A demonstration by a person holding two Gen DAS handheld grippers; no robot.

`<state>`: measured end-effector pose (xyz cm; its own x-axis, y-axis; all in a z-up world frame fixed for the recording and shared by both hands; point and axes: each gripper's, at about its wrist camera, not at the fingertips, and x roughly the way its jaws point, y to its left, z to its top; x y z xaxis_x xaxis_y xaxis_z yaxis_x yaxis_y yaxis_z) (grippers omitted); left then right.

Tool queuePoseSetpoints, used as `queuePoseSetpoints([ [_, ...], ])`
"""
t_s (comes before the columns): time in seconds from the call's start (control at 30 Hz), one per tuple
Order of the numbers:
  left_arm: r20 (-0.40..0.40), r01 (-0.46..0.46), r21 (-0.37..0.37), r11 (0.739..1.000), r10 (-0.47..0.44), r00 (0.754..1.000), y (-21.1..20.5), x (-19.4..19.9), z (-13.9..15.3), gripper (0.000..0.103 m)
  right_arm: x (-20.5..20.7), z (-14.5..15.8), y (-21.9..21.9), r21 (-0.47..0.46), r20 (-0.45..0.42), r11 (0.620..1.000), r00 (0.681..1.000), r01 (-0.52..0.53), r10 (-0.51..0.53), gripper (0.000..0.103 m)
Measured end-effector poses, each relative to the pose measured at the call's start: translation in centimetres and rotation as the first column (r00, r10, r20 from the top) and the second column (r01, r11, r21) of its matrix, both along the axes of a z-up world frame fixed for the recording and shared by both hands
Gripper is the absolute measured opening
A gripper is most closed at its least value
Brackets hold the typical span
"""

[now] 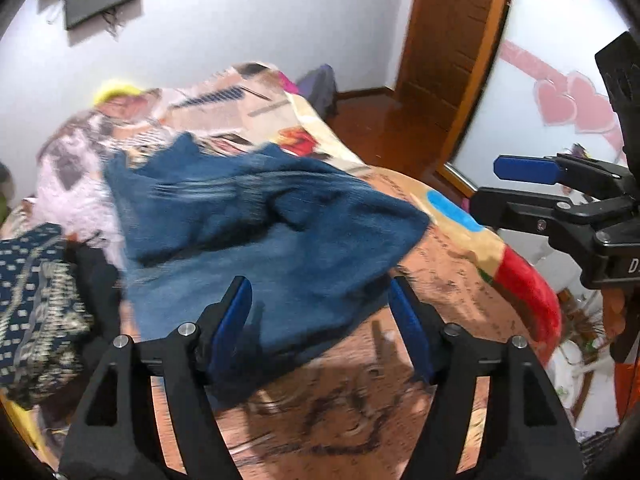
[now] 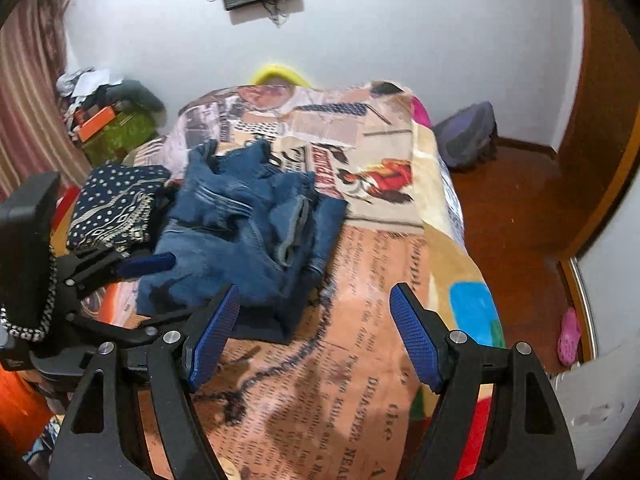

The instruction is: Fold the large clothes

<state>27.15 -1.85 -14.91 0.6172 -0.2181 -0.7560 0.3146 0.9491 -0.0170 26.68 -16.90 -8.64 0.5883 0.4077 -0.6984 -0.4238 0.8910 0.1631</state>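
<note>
A pair of blue jeans (image 1: 256, 232) lies crumpled on the bed's printed blanket (image 1: 340, 412); it also shows in the right wrist view (image 2: 248, 236). My left gripper (image 1: 320, 300) is open and empty, hovering just above the jeans' near edge. My right gripper (image 2: 314, 312) is open and empty, above the blanket just right of the jeans. The right gripper also shows at the right of the left wrist view (image 1: 492, 184), open. The left gripper shows at the left of the right wrist view (image 2: 160, 276).
A dark dotted folded garment (image 2: 116, 204) lies left of the jeans. A pale patterned cloth (image 1: 76, 184) lies behind. A wooden door (image 1: 448, 40), a backpack (image 2: 468, 136) on the floor, a pink shoe (image 2: 570, 336) and a cluttered green box (image 2: 116, 132) surround the bed.
</note>
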Motion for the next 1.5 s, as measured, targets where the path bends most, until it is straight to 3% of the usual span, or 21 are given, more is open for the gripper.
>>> queuePoseSetpoints([
  [0.13,0.068,-0.099,0.027,0.995,0.097,0.993,3.9,0.4,1.1,0.087,0.6,0.4,2.3,-0.013,0.007,0.998,0.998,-0.056,0.056,0.074],
  [0.33,0.047,-0.241,0.042,0.97,0.239,0.97,10.0,3.1,-0.2,0.087,2.7,0.1,7.5,-0.11,0.001,0.977,0.983,-0.185,0.186,0.074],
  [0.47,0.004,-0.298,0.06,0.953,0.299,0.954,13.0,4.6,-2.4,0.087,4.7,-1.1,10.9,-0.185,-0.053,0.949,0.967,-0.256,0.25,0.074],
  [0.67,-0.094,-0.309,0.035,0.951,0.311,0.946,14.6,6.7,-6.7,0.088,7.8,-3.4,15.3,-0.337,-0.135,0.882,0.944,-0.33,0.302,0.074],
  [0.8,-0.099,-0.299,0.02,0.954,0.299,0.949,14.5,6.7,-7.9,0.088,9.3,-4.7,17.1,-0.392,-0.181,0.848,0.934,-0.357,0.309,0.074],
  [0.9,-0.096,-0.294,0.017,0.956,0.294,0.951,14.6,6.8,-8.1,0.09,10.4,-5.3,17.2,-0.447,-0.154,0.834,0.946,-0.323,0.284,0.072],
  [0.93,-0.096,-0.291,0.016,0.957,0.291,0.952,14.7,6.8,-8.1,0.09,10.8,-5.1,17.1,-0.446,-0.145,0.839,0.95,-0.313,0.277,0.072],
  [1.0,-0.094,-0.29,0.015,0.957,0.29,0.952,14.7,6.7,-8.2,0.09,11.9,-4.4,15.7,-0.388,-0.128,0.885,0.966,-0.258,0.225,0.072],
  [1.1,-0.091,-0.295,0.015,0.956,0.295,0.951,14.7,6.6,-8.2,0.09,13.6,-3.3,12.1,-0.261,-0.124,0.959,0.989,-0.115,0.085,0.072],
  [1.17,-0.093,-0.3,0.012,0.954,0.299,0.95,14.6,6.6,-8.2,0.09,14.5,-3.3,9.6,-0.19,-0.148,0.981,0.989,-0.03,0.002,0.072],
  [1.23,-0.093,-0.307,0.02,0.951,0.308,0.947,14.5,6.5,-8.2,0.09,14.7,-3.9,7.6,-0.136,-0.202,0.991,0.979,0.005,-0.032,0.072],
  [1.27,-0.092,-0.31,0.027,0.95,0.311,0.946,14.4,6.5,-8.2,0.09,14.5,-4.2,7.2,-0.155,-0.204,0.988,0.977,0.026,-0.057,0.072],
  [1.5,-0.113,-0.312,0.045,0.949,0.315,0.942,14.0,6.0,-8.0,0.09,9.9,-3.7,5.7,-0.123,-0.215,0.99,0.976,-0.064,0.036,0.074],
])
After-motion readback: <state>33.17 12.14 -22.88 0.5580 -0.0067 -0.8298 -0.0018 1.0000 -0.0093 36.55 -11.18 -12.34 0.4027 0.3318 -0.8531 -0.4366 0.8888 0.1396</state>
